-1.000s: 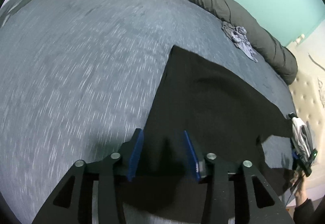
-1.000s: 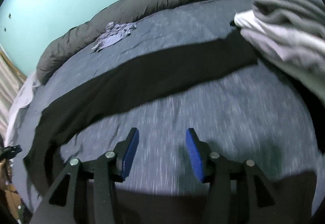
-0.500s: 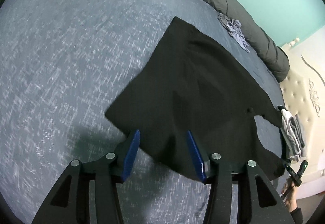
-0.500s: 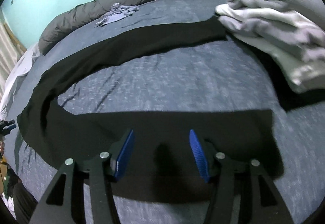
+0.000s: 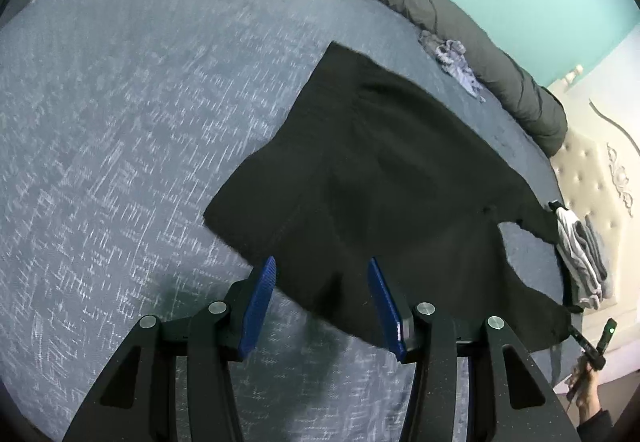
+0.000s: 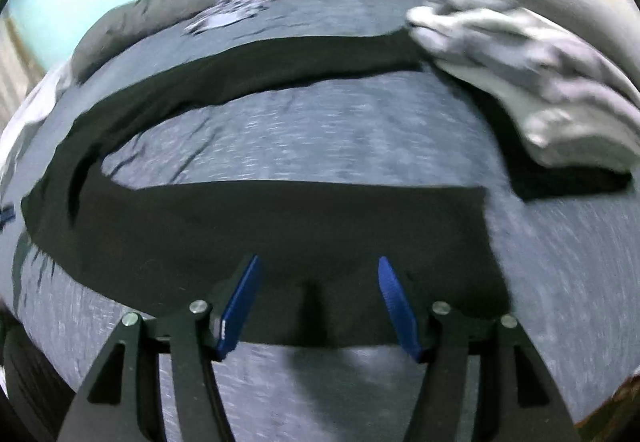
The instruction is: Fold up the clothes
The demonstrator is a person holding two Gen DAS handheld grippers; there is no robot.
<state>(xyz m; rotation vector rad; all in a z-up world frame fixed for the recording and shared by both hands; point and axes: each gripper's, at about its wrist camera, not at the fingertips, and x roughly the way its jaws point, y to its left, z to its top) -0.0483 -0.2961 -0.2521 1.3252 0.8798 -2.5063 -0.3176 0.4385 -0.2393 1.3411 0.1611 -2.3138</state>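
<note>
Black trousers (image 5: 392,177) lie flat on the grey bed (image 5: 120,129), filling the centre and right of the left-wrist view. In the right-wrist view the trousers (image 6: 280,226) show as two long bands, the legs, running left to right across the frame, joined at the far left; the near leg crosses the lower centre, the far leg the upper centre.

Left hand-held gripper (image 5: 322,302): jaws open, nothing pinched; a near corner of the cloth lies between and just ahead of the blue pads. Right hand-held gripper (image 6: 320,302): jaws open and just now widening, with the near leg's edge lying between the pads but not pressed.

Key relation: the long axis runs crosswise to both grippers, and each is placed over a near edge. The left sits near the wide end, the right along the near leg. Judged next step: pinch both edges.

Surroundings: folded pale pile (image 6: 540,81) at upper right, touching the far leg's end; grey rolled duvet (image 5: 420,1) along the far edge; small patterned garment (image 5: 456,61) beside it.
</note>
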